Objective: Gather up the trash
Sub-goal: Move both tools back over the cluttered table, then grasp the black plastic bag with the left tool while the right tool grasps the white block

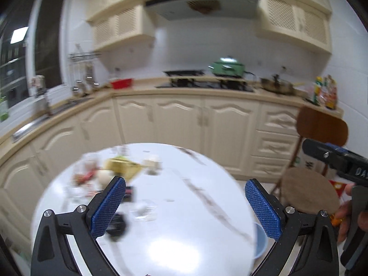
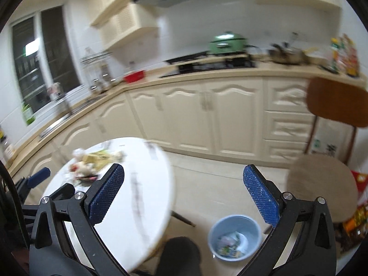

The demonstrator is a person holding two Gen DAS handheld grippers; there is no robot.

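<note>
1. The trash (image 1: 108, 172) lay heaped (blurred) on the far left of the round table (image 1: 174, 241), beyond the left gripper (image 1: 185, 204) and apart from it.
2. The bin (image 2: 234, 237) stood on the floor beside the table, some scraps inside, below the right gripper (image 2: 184, 193).
3. Both grippers were spread wide with nothing between the pads, tilted downward over the table edge.
4. A hand (image 1: 349, 209) gripped the right tool's handle.

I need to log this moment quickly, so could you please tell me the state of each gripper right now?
Left gripper: open, holding nothing, above the table.
Right gripper: open, holding nothing, above the floor beside the bin.
</note>
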